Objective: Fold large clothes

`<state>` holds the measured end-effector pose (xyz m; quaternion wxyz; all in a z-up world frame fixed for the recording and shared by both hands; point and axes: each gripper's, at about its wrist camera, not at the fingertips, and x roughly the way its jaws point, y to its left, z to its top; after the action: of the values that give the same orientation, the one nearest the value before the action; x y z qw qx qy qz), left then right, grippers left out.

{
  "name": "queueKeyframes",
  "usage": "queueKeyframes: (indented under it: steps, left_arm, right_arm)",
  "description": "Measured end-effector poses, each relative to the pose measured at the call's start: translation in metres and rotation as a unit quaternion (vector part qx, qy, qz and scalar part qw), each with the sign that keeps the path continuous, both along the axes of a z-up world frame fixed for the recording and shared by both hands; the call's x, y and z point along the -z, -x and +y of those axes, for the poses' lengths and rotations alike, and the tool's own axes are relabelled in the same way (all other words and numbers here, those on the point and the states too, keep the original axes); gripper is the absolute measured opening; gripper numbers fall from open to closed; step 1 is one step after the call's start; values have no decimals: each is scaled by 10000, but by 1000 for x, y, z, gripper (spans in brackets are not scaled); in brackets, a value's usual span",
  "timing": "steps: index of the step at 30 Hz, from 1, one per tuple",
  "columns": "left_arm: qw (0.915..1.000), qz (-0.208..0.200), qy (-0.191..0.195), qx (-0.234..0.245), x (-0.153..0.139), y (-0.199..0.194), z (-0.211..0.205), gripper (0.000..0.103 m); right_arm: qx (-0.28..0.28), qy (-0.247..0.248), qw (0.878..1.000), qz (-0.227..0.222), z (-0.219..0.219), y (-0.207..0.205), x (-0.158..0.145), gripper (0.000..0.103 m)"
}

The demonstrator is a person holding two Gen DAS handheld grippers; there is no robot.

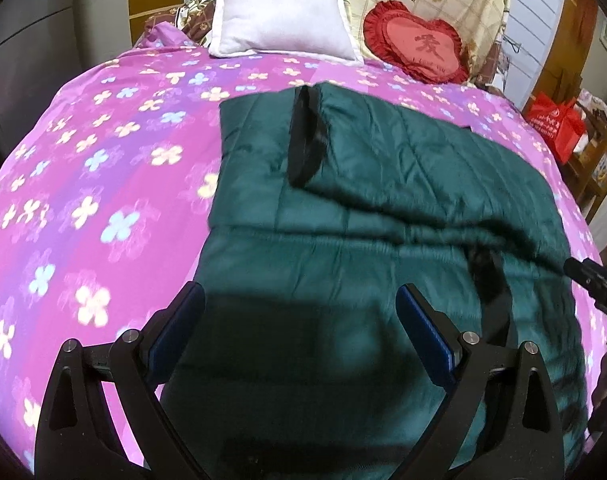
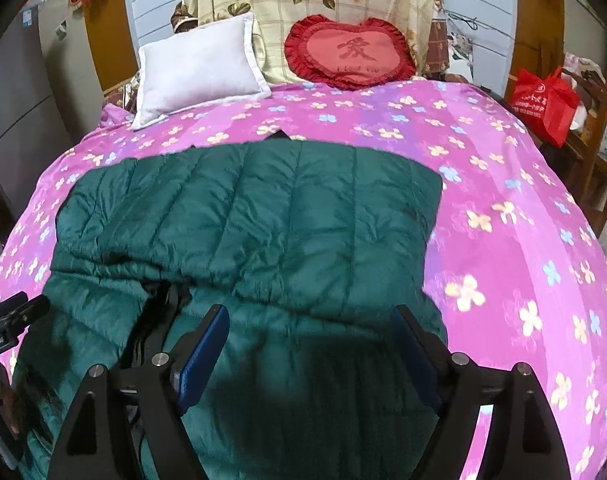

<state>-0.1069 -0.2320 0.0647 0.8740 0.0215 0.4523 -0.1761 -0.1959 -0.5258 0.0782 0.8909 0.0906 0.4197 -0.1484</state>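
A dark green quilted jacket [image 1: 343, 240] lies spread on the pink flowered bed cover [image 1: 103, 184], with a folded layer across its far half and a black strap [image 1: 305, 136] on top. My left gripper [image 1: 301, 320] is open and empty, hovering over the jacket's near left part. In the right wrist view the same jacket [image 2: 263, 216] fills the middle of the bed cover [image 2: 523, 240]. My right gripper [image 2: 309, 336] is open and empty above the jacket's near right part. Each gripper's body shows at the edge of the other view.
A white pillow [image 1: 283, 16] and a red heart cushion [image 1: 417, 46] lie at the head of the bed against a floral quilt [image 2: 323, 4]. A red bag [image 2: 543, 100] sits on a wooden shelf to the right. A grey cabinet [image 1: 27, 48] stands at the left.
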Motion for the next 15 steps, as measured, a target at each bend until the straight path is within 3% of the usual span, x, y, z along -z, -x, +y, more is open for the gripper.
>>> queueKeyframes:
  steps: [6,15]
  left_arm:
    - [9994,-168,-221,195,2,29,5,96]
    - [9990,-35,-334,308,9,58,15,96]
  right_arm:
    - [126,-69,9999,48,5,20,7,81]
    - [195,-94,9996,206,14,47,19,81]
